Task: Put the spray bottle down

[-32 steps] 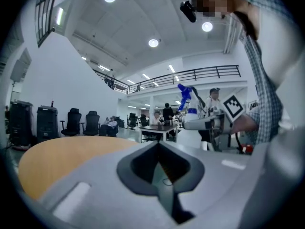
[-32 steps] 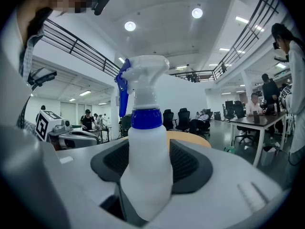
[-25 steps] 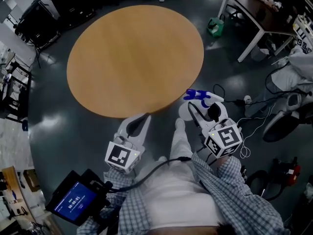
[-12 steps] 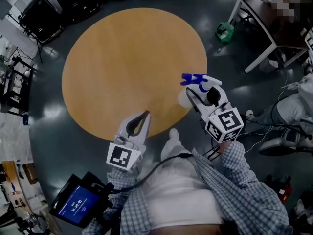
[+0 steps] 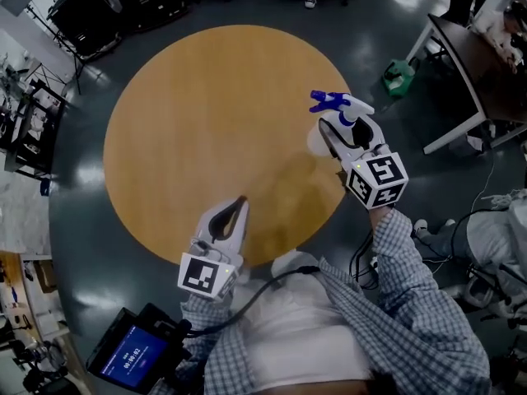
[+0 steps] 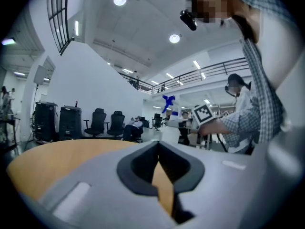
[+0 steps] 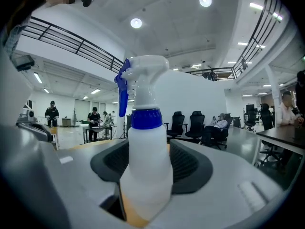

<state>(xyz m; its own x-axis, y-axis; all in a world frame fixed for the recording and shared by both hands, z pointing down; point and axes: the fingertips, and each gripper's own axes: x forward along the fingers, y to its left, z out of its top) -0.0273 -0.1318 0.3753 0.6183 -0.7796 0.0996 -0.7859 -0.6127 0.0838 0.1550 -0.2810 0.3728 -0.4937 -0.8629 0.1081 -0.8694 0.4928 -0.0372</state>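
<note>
Fingers of the left gripper, low and left of centre, are closed together on nothing over the round wooden surface. Right of centre, the right gripper clamps the white spray bottle by its body, blue trigger uppermost, above the surface's right edge.

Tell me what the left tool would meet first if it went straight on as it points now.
Probably nothing: the left tool points across the bare table, and the bottle is held off to its right. Its height over the table is unclear.
</note>
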